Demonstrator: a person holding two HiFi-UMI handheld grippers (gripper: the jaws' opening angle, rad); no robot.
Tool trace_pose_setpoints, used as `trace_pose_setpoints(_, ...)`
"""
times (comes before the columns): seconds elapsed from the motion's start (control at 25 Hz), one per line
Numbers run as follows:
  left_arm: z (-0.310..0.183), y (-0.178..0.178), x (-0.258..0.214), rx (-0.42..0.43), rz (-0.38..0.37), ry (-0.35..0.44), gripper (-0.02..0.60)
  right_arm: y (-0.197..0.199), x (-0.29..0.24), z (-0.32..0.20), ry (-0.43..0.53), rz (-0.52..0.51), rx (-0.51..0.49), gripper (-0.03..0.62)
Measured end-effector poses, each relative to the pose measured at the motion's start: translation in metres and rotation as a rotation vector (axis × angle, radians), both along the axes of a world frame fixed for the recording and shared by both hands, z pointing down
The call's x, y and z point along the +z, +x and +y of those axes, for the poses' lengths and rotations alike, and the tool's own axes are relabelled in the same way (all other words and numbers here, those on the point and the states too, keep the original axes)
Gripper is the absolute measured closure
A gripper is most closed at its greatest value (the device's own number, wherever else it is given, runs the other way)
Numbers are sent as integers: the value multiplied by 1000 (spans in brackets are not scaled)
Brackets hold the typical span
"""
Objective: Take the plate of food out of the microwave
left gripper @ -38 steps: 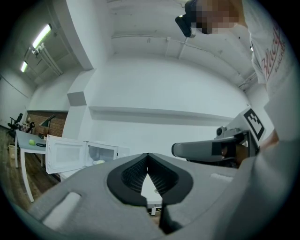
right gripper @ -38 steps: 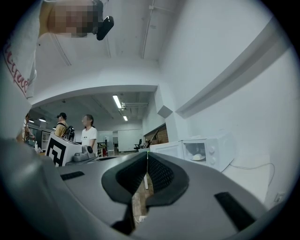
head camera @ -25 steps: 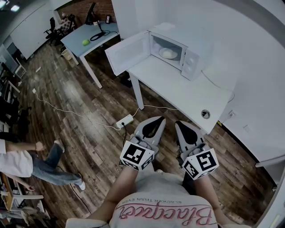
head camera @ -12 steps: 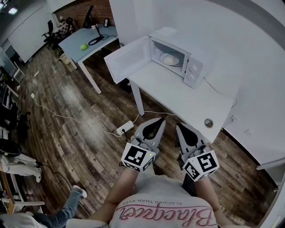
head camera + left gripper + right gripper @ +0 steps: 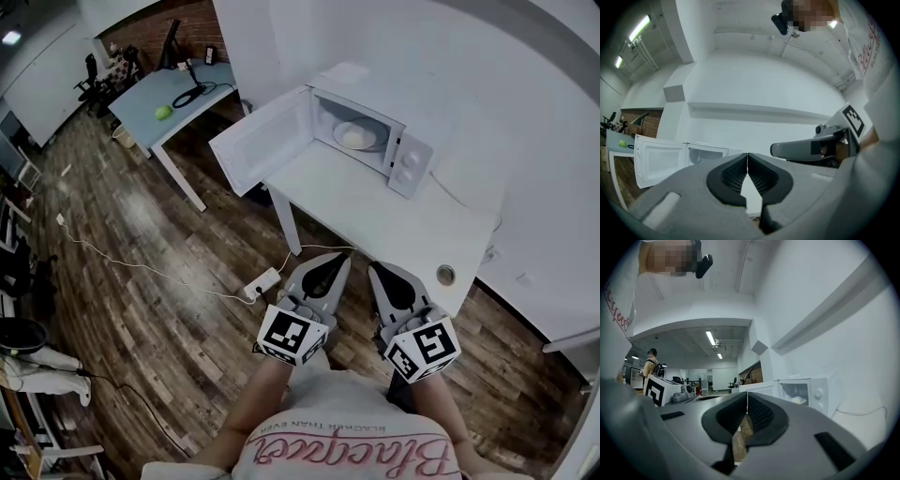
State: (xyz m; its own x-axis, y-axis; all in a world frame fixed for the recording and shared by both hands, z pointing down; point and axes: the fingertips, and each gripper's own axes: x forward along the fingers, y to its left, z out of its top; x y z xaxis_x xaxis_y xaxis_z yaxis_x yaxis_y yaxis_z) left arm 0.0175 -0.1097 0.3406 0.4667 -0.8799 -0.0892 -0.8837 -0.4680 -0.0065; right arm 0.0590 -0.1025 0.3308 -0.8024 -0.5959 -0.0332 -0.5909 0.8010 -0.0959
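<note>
A white microwave (image 5: 398, 131) stands at the far end of a white table (image 5: 394, 220) with its door (image 5: 258, 139) swung wide open to the left. Inside sits a plate of pale food (image 5: 356, 137), also seen in the right gripper view as the plate (image 5: 799, 400). My left gripper (image 5: 336, 260) and right gripper (image 5: 377, 268) are held side by side close to my body, well short of the table's near edge. Both are shut with nothing between their jaws. The open door (image 5: 658, 161) shows in the left gripper view.
A cable grommet (image 5: 445, 276) sits near the table's front right corner. A power strip (image 5: 261, 283) and cord lie on the wooden floor in front of the table. A second desk (image 5: 173, 94) with a green ball (image 5: 163, 112) stands at the back left.
The microwave and table have drawn slightly nearer and shifted in view. A person who was at the left has gone out of sight. Both grippers keep their pose, shut.
</note>
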Motion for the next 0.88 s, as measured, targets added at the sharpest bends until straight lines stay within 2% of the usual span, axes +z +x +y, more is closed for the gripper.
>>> trace_pose_setpoints(0.36, -43, -41, 9, 22, 26, -41, 577, -38, 5, -39, -22, 29, 28, 582)
trace_pose_setpoints(0.88, -109, -89, 2, 131, 16, -48, 577, -96, 2, -93, -33, 25, 86, 580)
